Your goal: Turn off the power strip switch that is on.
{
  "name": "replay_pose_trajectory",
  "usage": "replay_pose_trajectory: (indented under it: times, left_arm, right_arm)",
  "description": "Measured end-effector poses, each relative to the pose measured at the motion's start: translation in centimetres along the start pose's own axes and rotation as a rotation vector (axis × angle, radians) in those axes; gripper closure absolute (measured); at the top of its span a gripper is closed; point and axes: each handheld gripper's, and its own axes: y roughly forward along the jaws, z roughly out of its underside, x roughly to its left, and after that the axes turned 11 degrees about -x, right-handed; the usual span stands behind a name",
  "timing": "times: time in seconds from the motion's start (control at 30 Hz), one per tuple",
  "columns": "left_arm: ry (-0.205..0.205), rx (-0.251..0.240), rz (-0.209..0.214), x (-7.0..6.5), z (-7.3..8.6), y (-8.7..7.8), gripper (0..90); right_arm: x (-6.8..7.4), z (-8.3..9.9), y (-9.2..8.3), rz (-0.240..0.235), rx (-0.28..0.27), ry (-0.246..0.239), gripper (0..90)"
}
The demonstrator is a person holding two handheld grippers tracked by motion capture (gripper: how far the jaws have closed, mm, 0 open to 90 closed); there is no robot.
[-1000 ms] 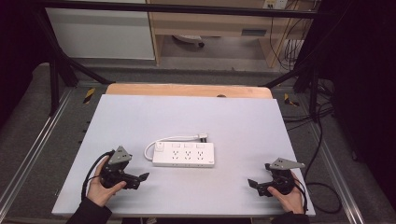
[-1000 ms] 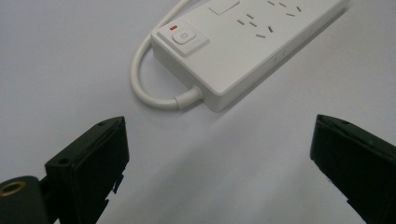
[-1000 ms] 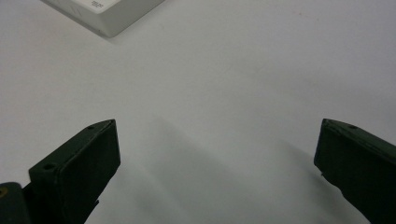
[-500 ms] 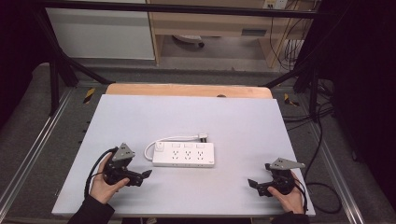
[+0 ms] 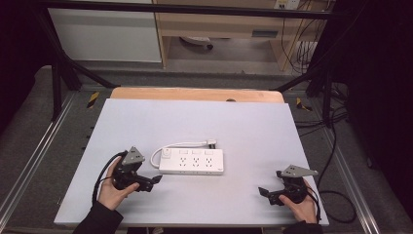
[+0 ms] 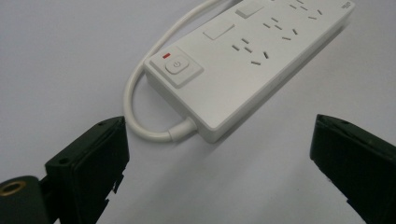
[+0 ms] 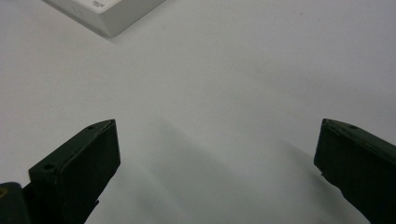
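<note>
We have a white power strip (image 5: 192, 161) lying flat near the middle of the table (image 5: 243, 126), a little toward our side, its long axis running from nine to three o'clock. Our left gripper (image 5: 155, 179) sits just off the strip's nine o'clock end, at about seven o'clock from it, with the jaws spread wide and gripping nothing; we judge this placement lines it up with the switch end, the nearest part to take hold of. In the left gripper view the strip (image 6: 247, 60) is a smooth, glossy plastic block with rounded edges, a square power button (image 6: 176, 66) beside a small red mark, and rows of slotted sockets. Its round white cord (image 6: 140, 107) leaves the near end and loops back in a tight curve along the far side, which keeps it out of the jaws' path. Our right gripper (image 5: 263, 193) rests well apart at about four o'clock from the strip, jaws likewise apart and empty, seemingly waiting in reserve. In the right gripper view one corner of the strip (image 7: 105, 14) shows at the top over the matte, pale grey table surface (image 7: 233, 93).
</note>
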Motion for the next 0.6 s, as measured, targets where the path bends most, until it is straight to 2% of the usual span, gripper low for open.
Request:
replay_pose_trajectory:
  times: [0.6]
  left_arm:
    - [0.009, -0.001, 0.005, -0.3, -1.0, 1.1, 4.4]
  right_arm:
    - [0.0, 0.0, 0.0, 0.001, 0.001, 0.001, 0.9]
